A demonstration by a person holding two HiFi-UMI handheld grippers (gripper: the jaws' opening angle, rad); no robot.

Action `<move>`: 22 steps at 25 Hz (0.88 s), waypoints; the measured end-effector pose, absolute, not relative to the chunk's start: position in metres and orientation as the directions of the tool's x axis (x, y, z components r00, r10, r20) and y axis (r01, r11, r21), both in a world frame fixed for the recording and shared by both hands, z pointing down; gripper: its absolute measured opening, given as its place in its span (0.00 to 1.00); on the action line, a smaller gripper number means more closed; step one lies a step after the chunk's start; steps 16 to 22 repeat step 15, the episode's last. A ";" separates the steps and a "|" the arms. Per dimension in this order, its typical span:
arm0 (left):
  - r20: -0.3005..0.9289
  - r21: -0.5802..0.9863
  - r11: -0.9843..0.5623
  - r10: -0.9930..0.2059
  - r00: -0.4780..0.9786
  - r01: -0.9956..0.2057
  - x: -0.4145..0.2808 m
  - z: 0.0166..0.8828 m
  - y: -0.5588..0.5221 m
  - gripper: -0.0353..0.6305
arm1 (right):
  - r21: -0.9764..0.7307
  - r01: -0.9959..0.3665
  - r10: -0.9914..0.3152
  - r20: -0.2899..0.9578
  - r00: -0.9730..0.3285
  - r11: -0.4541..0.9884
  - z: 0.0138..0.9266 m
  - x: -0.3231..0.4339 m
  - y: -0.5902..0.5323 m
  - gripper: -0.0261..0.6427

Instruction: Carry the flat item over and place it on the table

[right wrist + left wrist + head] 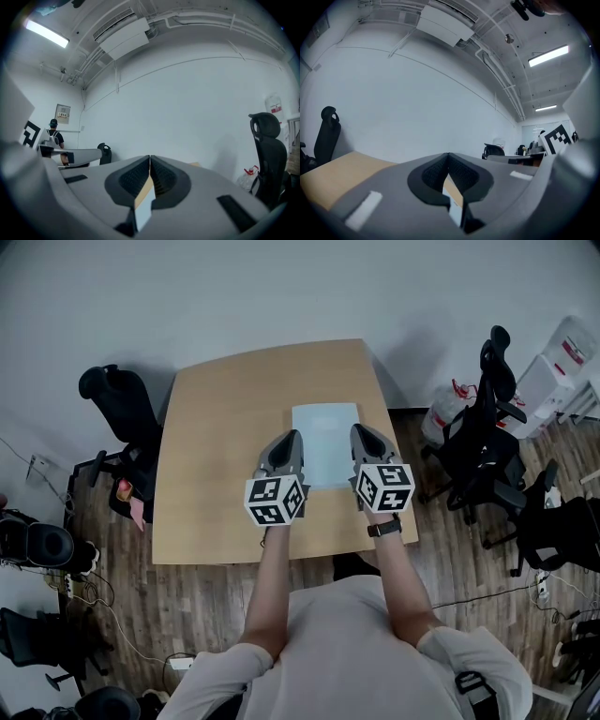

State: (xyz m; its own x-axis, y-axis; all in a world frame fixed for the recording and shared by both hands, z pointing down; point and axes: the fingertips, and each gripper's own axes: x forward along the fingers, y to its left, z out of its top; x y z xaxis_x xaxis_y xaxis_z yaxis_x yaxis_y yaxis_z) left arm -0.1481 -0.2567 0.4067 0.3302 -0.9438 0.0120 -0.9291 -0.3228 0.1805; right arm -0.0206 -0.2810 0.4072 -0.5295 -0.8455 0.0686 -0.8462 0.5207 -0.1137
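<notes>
A: Two grippers are out in front of you, above the near half of the table (216, 456). The sheet (325, 442) is pale and flat, over the table's right half, its long sides running away from you.

B: Your left gripper (292, 436) is at the sheet's left edge, near the corner closest to you. Your right gripper (359, 430) is at the right edge, level with the left one.

A: In your left gripper view, the left gripper's (449, 155) jaws are closed, their tips meeting. Through the slit below the tips you see a strip of table (451, 187) and a sliver of sheet (454, 211).

B: It's the same on your right. In the right gripper view, the right gripper's (150, 158) tips are pressed together, with a tan strip of table (146, 186) and a white piece of sheet (143, 211) showing in the slit.

A: From these views you can't tell whether either gripper touches the sheet, or whether it rests fully on the wood.

B: One black chair (127, 413) stands at the table's left side, and more chairs (487, 451) are off to your right.
</notes>
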 end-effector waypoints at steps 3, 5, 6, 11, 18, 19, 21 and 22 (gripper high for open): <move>-0.005 0.177 -0.321 -0.945 0.326 -0.930 -0.148 0.403 -0.260 0.07 | -0.105 -0.843 -0.842 0.068 -0.535 0.527 0.407 -0.022 -0.283 0.06; 0.001 0.180 -0.318 -0.946 0.323 -0.931 -0.147 0.406 -0.263 0.07 | -0.101 -0.842 -0.839 0.075 -0.538 0.531 0.410 -0.022 -0.285 0.06; 0.007 0.184 -0.315 -0.947 0.322 -0.931 -0.146 0.409 -0.265 0.07 | -0.100 -0.841 -0.838 0.080 -0.539 0.531 0.412 -0.021 -0.286 0.06; 0.018 0.253 -0.281 -0.955 0.295 -0.926 -0.148 0.426 -0.279 0.07 | -0.099 -0.846 -0.837 0.119 -0.533 0.524 0.429 -0.014 -0.300 0.06; 0.038 0.303 -0.267 -0.956 0.292 -0.915 -0.148 0.444 -0.302 0.07 | -0.110 -0.852 -0.838 0.152 -0.524 0.512 0.449 -0.005 -0.325 0.06; 0.038 0.303 -0.267 -0.956 0.292 -0.915 -0.148 0.444 -0.302 0.07 | -0.110 -0.852 -0.838 0.152 -0.524 0.512 0.449 -0.005 -0.325 0.06; 0.038 0.303 -0.267 -0.956 0.292 -0.915 -0.148 0.444 -0.302 0.07 | -0.110 -0.852 -0.838 0.152 -0.524 0.512 0.449 -0.005 -0.325 0.06; 0.038 0.303 -0.267 -0.956 0.292 -0.915 -0.148 0.444 -0.302 0.07 | -0.110 -0.852 -0.838 0.152 -0.524 0.512 0.449 -0.005 -0.325 0.06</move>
